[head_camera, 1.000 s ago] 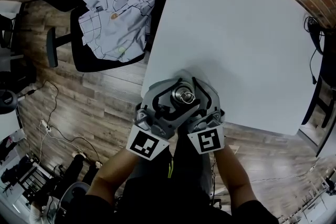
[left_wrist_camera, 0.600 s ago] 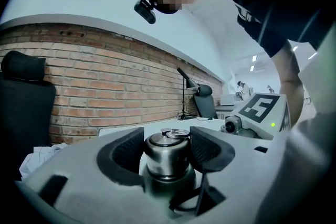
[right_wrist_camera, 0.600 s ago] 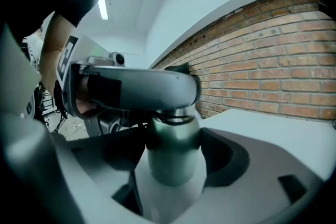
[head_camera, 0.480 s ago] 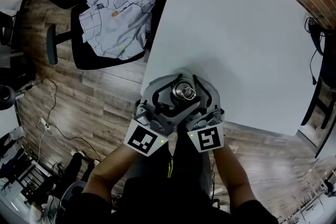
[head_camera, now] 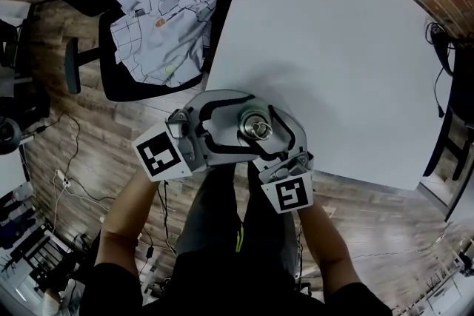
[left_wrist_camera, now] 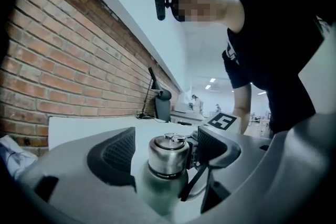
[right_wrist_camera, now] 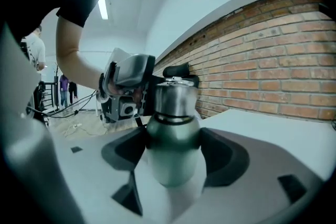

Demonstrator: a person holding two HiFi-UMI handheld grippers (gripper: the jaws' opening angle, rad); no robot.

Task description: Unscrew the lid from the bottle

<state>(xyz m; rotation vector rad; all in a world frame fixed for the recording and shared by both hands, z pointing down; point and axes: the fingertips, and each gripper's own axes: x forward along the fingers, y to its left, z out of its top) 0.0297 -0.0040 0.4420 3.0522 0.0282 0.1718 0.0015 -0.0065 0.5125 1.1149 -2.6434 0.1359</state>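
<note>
Swung leftward, the left gripper [left_wrist_camera: 166, 150] has just opened around the round steel lid [head_camera: 256, 128], likely to re-grip, while the right gripper [right_wrist_camera: 173, 155] clamps the green metal bottle [left_wrist_camera: 160, 189] steady at the white table's [head_camera: 333, 48] edge.

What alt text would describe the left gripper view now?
A steel lid on a green bottle stands between the left tool's jaws, which have just been opening. Behind: white table, brick wall, the person leaning over.

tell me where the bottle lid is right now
Head view, low centre: the lid is on the bottle at the table's near edge, between the left gripper's jaws, which have just been opening.
</note>
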